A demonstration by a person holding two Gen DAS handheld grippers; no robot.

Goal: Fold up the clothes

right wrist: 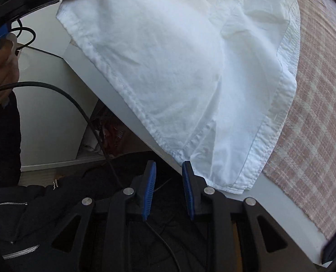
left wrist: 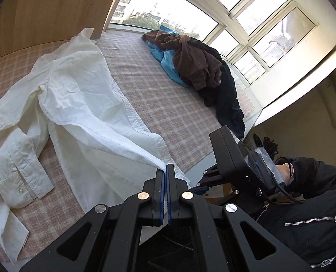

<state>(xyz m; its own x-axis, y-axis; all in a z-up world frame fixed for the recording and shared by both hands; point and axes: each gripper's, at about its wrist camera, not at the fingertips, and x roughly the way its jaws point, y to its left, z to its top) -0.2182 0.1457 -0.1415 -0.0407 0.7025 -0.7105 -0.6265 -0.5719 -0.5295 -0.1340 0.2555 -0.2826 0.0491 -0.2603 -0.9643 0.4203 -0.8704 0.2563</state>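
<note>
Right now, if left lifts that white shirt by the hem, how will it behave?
Probably floppy: the white shirt lies creased and already sags from the left gripper shut on its hem. Likely light, thin cloth. The sleeve will probably trail loose, since the right gripper is open, holding nothing.

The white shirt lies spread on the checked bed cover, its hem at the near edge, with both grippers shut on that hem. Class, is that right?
Not quite. Only the left gripper is shut on the hem of the white shirt, as the left wrist view shows. In the right wrist view the right gripper is open, its jaws apart at the hem, beside the bed cover.
</note>
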